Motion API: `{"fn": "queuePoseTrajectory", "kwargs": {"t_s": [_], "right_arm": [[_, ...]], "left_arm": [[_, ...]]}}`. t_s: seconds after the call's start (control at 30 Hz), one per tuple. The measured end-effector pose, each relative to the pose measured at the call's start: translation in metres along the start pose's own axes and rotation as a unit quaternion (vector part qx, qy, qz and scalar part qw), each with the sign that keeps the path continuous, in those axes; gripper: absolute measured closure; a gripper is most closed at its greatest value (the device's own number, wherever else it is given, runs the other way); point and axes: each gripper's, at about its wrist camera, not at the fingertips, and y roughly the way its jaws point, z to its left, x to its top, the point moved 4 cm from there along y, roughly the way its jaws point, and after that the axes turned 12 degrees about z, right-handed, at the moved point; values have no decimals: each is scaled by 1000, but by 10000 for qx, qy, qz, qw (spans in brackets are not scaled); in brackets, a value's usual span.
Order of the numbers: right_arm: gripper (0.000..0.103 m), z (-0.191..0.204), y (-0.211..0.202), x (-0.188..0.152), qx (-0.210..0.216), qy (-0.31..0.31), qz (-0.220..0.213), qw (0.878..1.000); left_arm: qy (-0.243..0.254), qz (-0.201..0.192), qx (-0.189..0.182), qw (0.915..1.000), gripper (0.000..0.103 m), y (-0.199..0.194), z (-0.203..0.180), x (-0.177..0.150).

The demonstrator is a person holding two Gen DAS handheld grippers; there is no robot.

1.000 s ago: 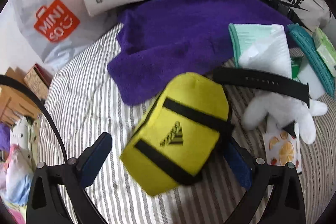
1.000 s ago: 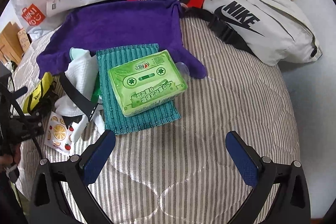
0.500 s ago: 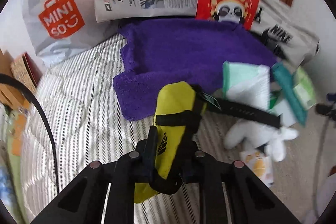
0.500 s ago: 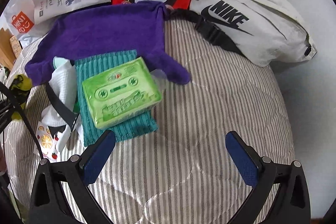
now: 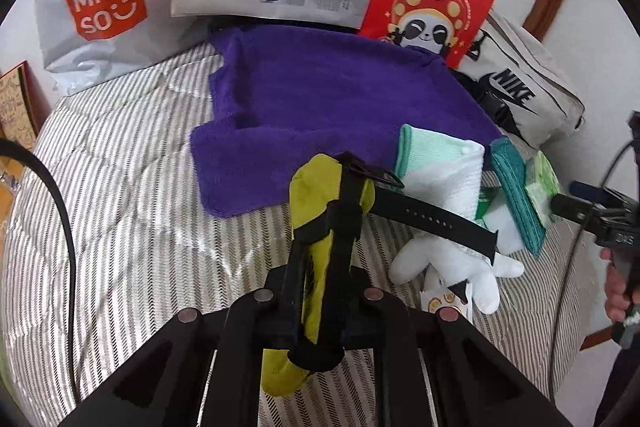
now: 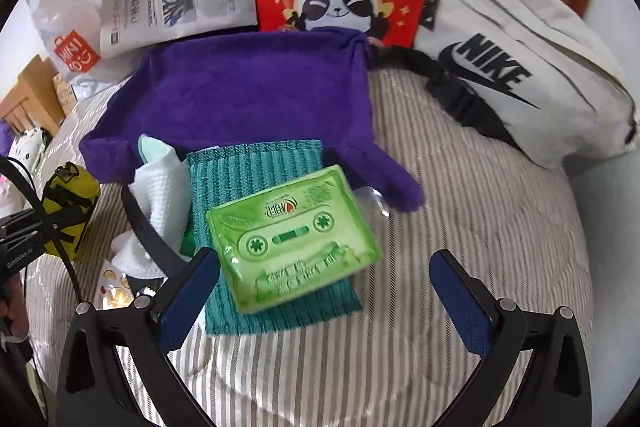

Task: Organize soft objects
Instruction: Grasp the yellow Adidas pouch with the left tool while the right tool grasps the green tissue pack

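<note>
Striped bed point(image 5: 120, 227): left claw point(image 5: 320, 291) clamps yellow pouch point(image 5: 316, 219), contents unseen; right claw point(image 6: 324, 291) open, empty.

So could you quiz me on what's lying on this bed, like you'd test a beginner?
1. True or false: the left gripper is clamped on the yellow pouch.
2. What lies directly under the green tissue pack? A) teal cloth B) purple towel C) newspaper
3. Fill in: the right gripper has its jaws ____.

Key: 1 true. 2 A, the teal cloth. 3 open, with nothing between the pads.
</note>
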Motion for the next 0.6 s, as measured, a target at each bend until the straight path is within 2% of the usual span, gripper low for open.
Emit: {"fn": "queuePoseTrajectory", "kwargs": {"t_s": [0.13,0.2,0.23,0.43,0.6], "right_arm": [[5,-1,12,3,279,71,-47,9996],[22,-1,11,4,581,72,-205,9981],[24,-1,10,5,667,56,-248,9975],[24,-1,-1,4,503,-76,-441,9977],[24,-5,-23,4,560,-64,-604,9966]], "left_arm": [[30,38,-63,10000,89,2,-2,0],[44,51,-49,10000,89,3,-3,0],[58,57,-51,10000,89,3,-4,0],[54,47,-94,9999,89,2,-4,1],[61,5,-123,9999,89,-6,-1,1]]}}
